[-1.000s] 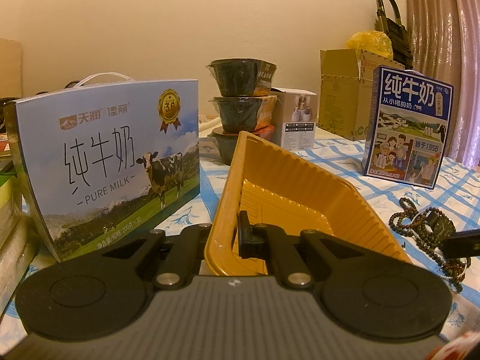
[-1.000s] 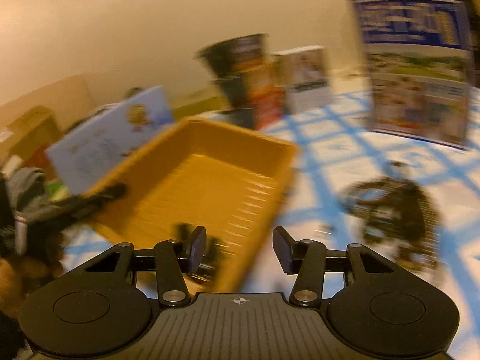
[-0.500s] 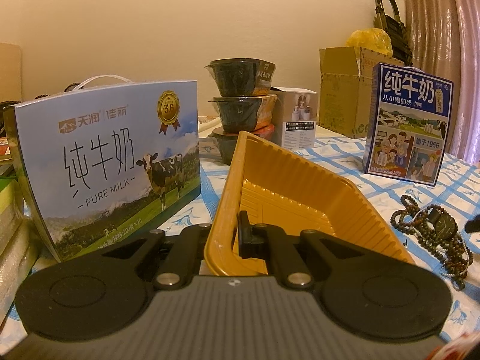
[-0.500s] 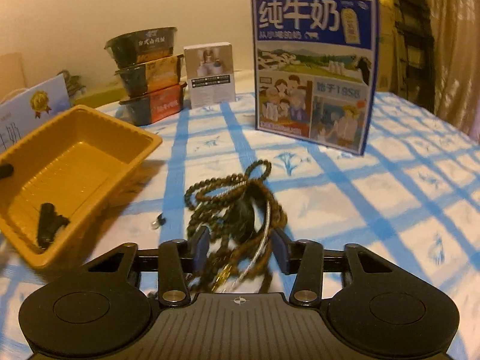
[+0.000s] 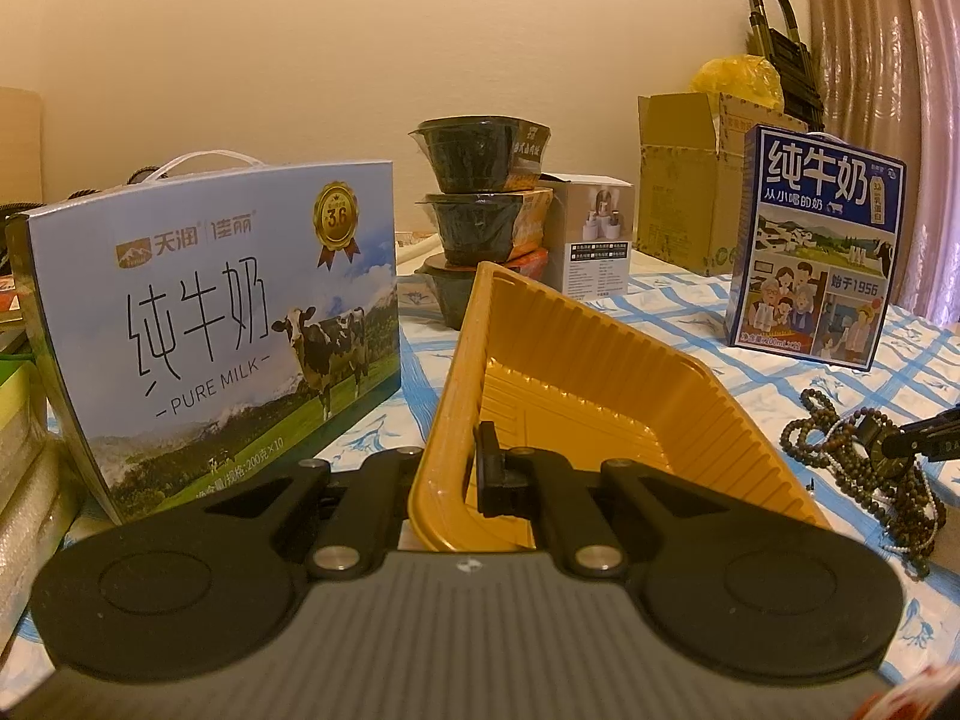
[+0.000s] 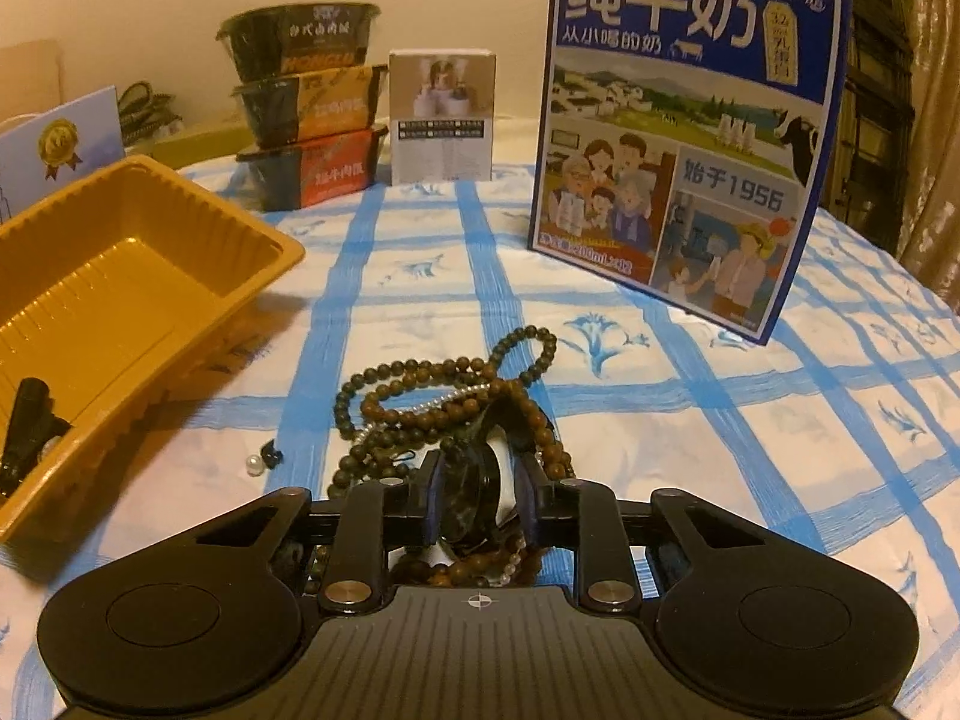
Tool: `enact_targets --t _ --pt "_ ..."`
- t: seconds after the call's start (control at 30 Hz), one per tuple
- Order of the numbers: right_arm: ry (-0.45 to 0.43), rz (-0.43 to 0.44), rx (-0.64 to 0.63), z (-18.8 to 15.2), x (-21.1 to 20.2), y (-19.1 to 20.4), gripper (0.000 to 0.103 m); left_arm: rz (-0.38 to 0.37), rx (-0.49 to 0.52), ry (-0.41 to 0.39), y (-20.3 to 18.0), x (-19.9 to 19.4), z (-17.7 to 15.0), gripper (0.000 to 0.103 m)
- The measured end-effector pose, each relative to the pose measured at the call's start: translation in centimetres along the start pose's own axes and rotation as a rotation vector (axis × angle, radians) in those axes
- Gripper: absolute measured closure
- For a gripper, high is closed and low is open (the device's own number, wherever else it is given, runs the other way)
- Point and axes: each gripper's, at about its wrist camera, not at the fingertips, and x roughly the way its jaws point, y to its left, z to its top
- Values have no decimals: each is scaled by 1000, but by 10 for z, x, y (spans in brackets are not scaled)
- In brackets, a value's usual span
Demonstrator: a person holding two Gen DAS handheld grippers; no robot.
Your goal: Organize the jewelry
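On the blue-checked cloth counter (image 6: 690,420), the right tool (image 6: 480,495), jaws just closing, pinches a stiff dark round piece (image 6: 474,501) amid the limp, snag-prone brown bead-strand heap (image 6: 420,414); the left tool (image 5: 474,468) clamps the light orange plastic tray's rim (image 5: 447,438)

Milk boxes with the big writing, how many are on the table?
2. The pale cow milk box stands left of the yellow tray; the dark blue milk box stands behind the beads. Others may be hidden.

A lived-in room of a home: a desk (image 6: 690,360) under a blue-checked cloth, crowded with milk gift cartons (image 5: 222,324), stacked instant-food bowls (image 5: 480,204), an opened cardboard box (image 5: 684,180), a curtain (image 5: 888,90) beside a plain wall.
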Motion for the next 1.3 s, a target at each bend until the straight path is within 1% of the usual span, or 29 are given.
enact_targets --t 0.03,0.07,0.3,0.43,0.57,0.73,0.83,0.9,0.97,1.07,1.17,1.23,1.3 --pt "5 5 2 0 2 -1 84 1 0 0 0 0 0 98" --pt "9 11 5 0 3 -1 86 0 0 0 0 0 0 98" --pt "5 56 -2 1 -1 2 93 1 1 0 0 0 0 98" --pt "-10 82 -8 3 -14 10 94 -2 3 0 0 0 1 98" --pt "-39 128 5 8 -32 20 94 -3 6 0 -1 0 0 98" --pt "-82 197 85 18 -50 31 94 -3 6 -2 -1 1 1 98" --pt "-119 258 113 26 -59 46 94 -3 5 -2 -2 1 1 98" --pt "-138 316 132 32 -60 61 94 -3 5 -2 -2 1 1 98" --pt "-151 362 135 37 -57 77 94 -4 6 -3 -2 0 1 98" --pt "-153 405 123 42 -48 102 94 -5 6 -2 -3 0 1 98" --pt "-155 423 73 45 -33 126 94 -6 7 -5 -3 0 1 98" --pt "-155 405 30 46 -22 141 94 -6 5 -4 -3 0 1 98" --pt "-139 404 12 46 -8 151 94 -8 4 -4 -3 0 1 98"
